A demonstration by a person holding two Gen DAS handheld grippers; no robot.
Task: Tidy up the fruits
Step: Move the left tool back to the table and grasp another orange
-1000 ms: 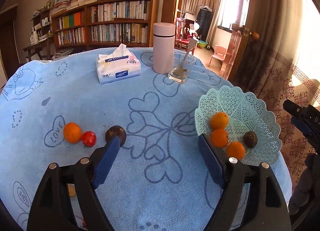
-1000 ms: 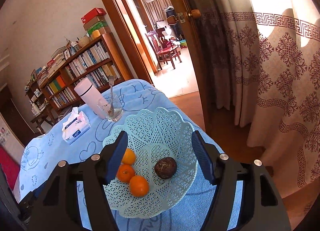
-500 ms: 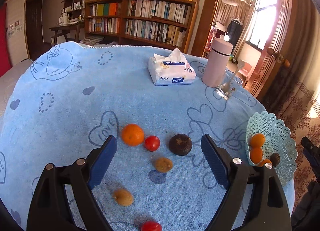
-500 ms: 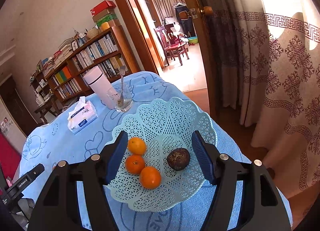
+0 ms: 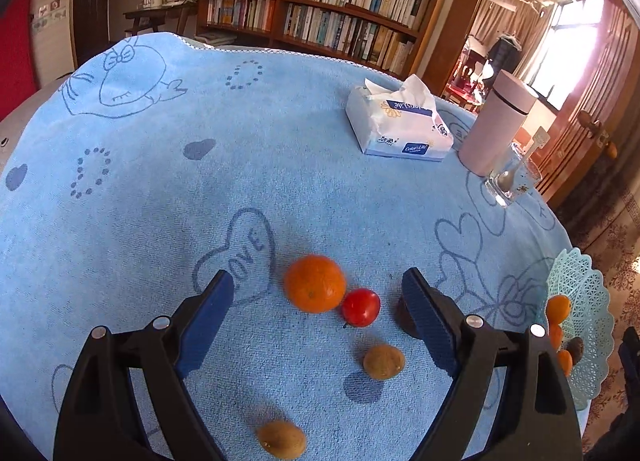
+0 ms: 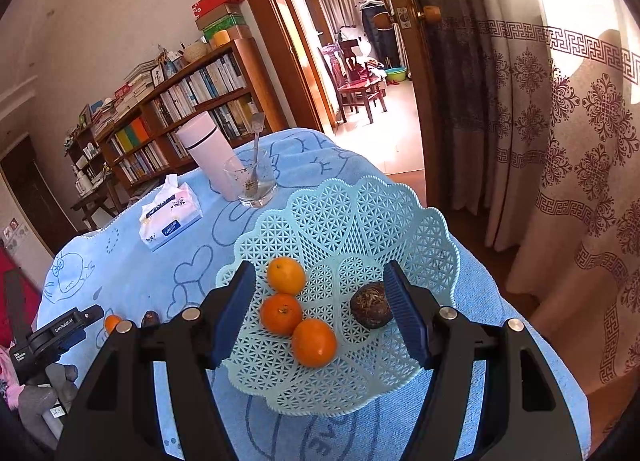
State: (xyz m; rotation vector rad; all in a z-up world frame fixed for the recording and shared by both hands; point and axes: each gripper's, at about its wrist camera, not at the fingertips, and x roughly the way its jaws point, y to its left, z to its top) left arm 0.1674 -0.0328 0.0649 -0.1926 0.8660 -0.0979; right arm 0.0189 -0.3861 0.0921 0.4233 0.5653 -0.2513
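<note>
Left gripper (image 5: 318, 293) swung over loose orange (image 5: 315, 283), jaws widened, empty.

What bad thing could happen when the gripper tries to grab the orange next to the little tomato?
The tomato touches the orange, so the open left gripper might pinch both or knock the tomato rolling across the cloth. A dark fruit sits right behind one finger and could get bumped. The basket stands near the table's edge, so a hard drop there might tip it.
</note>
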